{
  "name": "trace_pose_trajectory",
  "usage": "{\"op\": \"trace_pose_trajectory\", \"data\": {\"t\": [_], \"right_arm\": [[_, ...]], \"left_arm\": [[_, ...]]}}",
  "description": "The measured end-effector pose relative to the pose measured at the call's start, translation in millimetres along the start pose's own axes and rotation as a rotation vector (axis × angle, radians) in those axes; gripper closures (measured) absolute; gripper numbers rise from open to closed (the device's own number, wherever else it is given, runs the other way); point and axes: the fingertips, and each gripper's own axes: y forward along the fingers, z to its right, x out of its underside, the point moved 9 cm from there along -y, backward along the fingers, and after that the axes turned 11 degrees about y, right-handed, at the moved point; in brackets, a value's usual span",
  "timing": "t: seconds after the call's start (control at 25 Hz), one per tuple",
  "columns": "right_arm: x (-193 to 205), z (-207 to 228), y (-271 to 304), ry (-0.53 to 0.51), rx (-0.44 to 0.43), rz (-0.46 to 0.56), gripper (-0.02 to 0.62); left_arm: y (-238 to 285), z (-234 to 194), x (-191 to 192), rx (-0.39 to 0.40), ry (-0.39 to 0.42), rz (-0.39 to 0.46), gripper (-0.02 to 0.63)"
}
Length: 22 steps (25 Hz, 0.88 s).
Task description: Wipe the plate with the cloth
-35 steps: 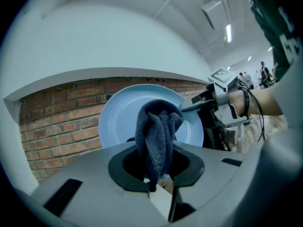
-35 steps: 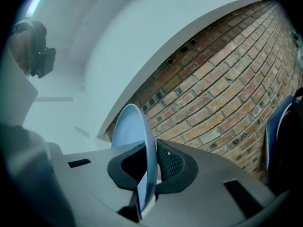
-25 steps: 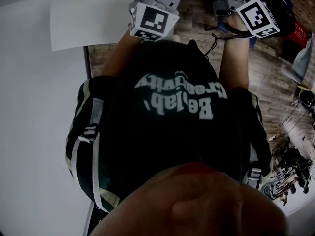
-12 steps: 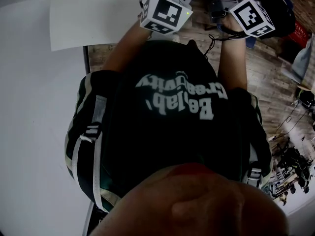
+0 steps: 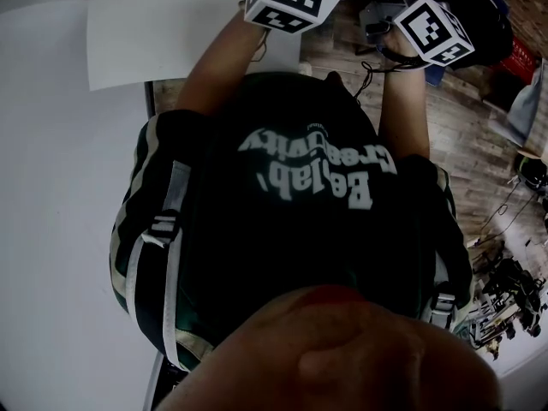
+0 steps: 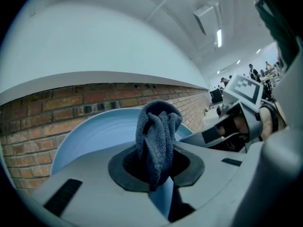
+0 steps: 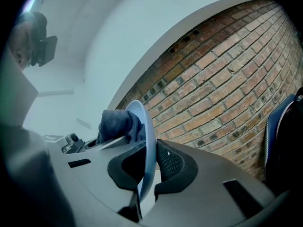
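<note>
Blue plate [image 7: 148,135], rim between right tongs [image 7: 147,162]

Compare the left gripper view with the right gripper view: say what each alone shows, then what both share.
Left only: the plate's broad blue face, the right tongs' marker cube, ceiling lights. Right only: the plate edge-on, clamped between the right tongs' jaws. Both: the plate, the cloth gripped by the left tongs, the brick wall.
</note>
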Motion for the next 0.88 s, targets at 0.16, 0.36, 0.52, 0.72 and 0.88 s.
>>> {"op": "trace_pose_trajectory", "data": {"t": [0.16, 0.36, 0.52, 0.72, 0.88], "right_arm": [[-1, 1, -3, -0.01, -0.001, -0.01, 0.581], [0, 0, -5, -0.009, -0.006, -0.013, 0.58], [1, 3, -4, 0.0, -0.01, -0.02, 0.58], [-1, 5, -6, 0.042, -0.008, 0.004, 0.58], [-5, 3, -10, 0.05, 0.003, 0.037, 0.58]], "left_arm": [[6, -11, -7, -0.019, 0.014, -0.001, 0.54], [3, -26, -8, -0.06, 0.032, -0.017, 0.54], [1, -42, -5, -0.113, 0.042, -0.047, 0.54], [-13, -63, 0, -0.18, 0.052, -0.094, 0.54], [-29, -68, 8, -0.186, 0.063, -0.123, 0.54]]}}
